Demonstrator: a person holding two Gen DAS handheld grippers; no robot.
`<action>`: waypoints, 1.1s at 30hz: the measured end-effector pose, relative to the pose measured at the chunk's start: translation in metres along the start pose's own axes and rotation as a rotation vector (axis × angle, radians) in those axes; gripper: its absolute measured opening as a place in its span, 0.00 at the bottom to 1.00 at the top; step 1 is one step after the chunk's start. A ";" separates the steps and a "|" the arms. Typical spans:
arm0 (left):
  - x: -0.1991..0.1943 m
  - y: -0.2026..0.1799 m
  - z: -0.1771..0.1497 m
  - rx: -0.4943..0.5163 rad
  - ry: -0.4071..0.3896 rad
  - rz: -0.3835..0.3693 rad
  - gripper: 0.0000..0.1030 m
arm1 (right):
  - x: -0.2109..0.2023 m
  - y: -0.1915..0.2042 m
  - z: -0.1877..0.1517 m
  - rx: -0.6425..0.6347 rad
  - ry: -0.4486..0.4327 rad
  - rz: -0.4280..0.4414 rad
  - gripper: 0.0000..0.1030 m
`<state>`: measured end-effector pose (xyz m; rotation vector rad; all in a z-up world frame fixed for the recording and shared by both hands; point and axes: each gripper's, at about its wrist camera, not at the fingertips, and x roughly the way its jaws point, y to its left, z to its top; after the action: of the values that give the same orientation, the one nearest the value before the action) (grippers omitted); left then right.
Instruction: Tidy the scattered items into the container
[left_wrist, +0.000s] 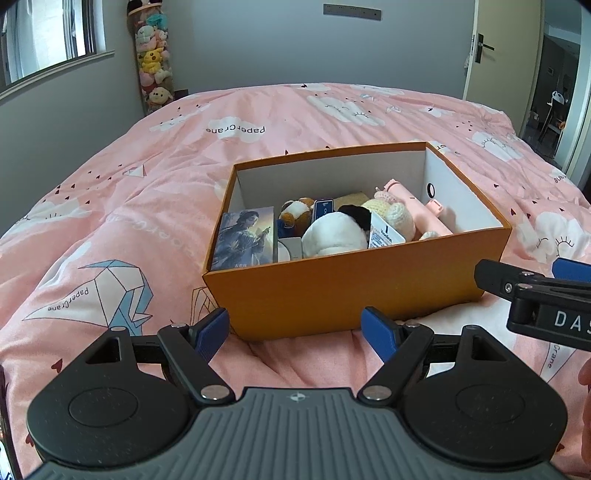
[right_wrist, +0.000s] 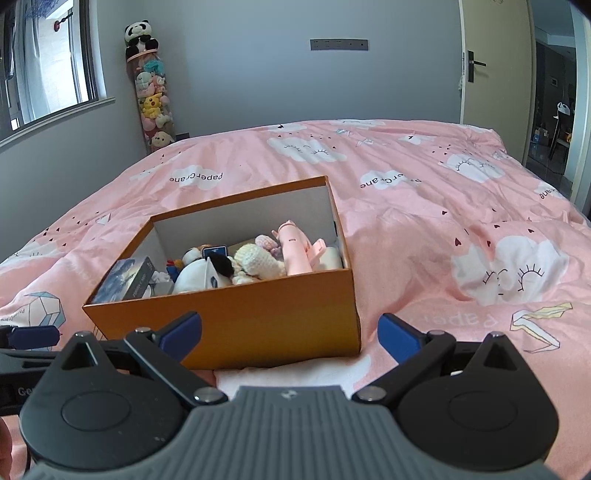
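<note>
1. A pink quilt (right_wrist: 424, 229), printed with white clouds and paper cranes, covers the bed.
2. A tall clear tube of plush toys (right_wrist: 153, 107) stands by the bed's far left corner, against the grey wall.
3. A toy panda (right_wrist: 138, 37) sits atop the tube.
4. A door (right_wrist: 491, 74) stands open beyond the far right corner.

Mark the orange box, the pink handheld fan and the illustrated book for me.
orange box (left_wrist: 351, 284), left wrist view, on its near outer wall.
pink handheld fan (right_wrist: 295, 251), right wrist view, on its body.
illustrated book (left_wrist: 245, 236), left wrist view, on its front cover.
</note>
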<state>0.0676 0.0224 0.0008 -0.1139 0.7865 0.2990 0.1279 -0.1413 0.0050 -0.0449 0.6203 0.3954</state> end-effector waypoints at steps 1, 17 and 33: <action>0.000 -0.001 0.000 0.005 0.001 0.002 0.90 | 0.000 0.000 0.000 -0.002 0.000 0.000 0.99; 0.002 0.000 -0.001 0.020 0.012 0.011 0.90 | 0.004 -0.002 -0.002 0.026 0.034 -0.004 0.99; 0.002 -0.007 -0.002 0.023 0.017 0.009 0.90 | 0.004 -0.005 -0.006 0.036 0.047 -0.005 0.99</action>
<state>0.0698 0.0161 -0.0024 -0.0913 0.8076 0.2974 0.1290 -0.1458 -0.0025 -0.0212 0.6735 0.3788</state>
